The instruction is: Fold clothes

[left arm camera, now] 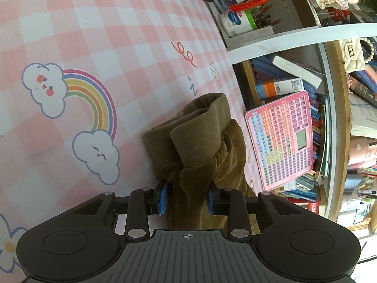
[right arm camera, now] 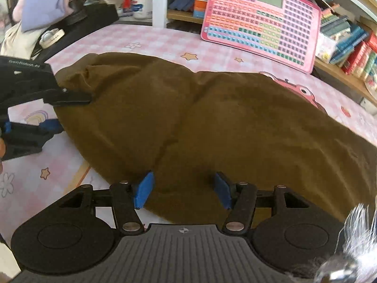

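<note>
Clothes here means one brown garment (right arm camera: 212,122), soft and fuzzy like fleece, lying on the table (right arm camera: 165,40) with its pink checked cover. It is one plain colour all over, with bumps and a deep crease running through its middle. One end is bunched up, with a thick rolled band (maybe a cuff or waistband, hard to tell).

The left gripper (left arm camera: 187,198) has its blue fingers (left arm camera: 163,198) nearly closed, and they pinch a gathered bunch of the brown cloth between them. In the right wrist view it sits at the far left end of the garment.

The right gripper (right arm camera: 182,189) has its fingers (right arm camera: 144,189) about half open. They sit over the near edge of the cloth, one on each side of a flat part, and they do not squeeze it.

The garment is long and stretches across the table from left to right in the right wrist view. A pink chart board (right arm camera: 261,21) leans on the bookshelf (right arm camera: 341,70) behind it.
</note>
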The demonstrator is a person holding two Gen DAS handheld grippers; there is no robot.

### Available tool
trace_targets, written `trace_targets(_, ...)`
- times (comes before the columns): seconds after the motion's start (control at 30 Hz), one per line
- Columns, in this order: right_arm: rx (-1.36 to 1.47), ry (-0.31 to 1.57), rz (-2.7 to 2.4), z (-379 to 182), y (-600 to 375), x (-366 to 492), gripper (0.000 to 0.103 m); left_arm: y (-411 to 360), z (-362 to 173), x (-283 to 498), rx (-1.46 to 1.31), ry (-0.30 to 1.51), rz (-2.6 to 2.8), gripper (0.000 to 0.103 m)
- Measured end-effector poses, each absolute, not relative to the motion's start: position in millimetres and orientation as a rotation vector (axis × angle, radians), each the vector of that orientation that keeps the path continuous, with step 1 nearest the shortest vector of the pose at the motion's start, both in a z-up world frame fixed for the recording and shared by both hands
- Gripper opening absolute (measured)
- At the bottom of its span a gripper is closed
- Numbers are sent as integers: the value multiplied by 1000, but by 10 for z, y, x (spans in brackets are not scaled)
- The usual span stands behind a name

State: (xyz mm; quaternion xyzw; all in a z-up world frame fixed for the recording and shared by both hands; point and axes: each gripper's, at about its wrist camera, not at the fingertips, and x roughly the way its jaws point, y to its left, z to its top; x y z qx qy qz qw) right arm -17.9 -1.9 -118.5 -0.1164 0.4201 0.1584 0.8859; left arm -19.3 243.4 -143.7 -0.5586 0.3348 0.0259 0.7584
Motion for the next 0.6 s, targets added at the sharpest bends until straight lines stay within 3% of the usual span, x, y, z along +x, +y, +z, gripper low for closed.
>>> trace_targets(0.17, -251, 853, 353, -1206, -43, -202, 57, 2204, -1082, -190, -1023, 666, -39, 13)
trace_targets(0.6, -128, 824, 391, -943, -862, -263, 62, 874, -138, -264, -188, 606, -95, 12)
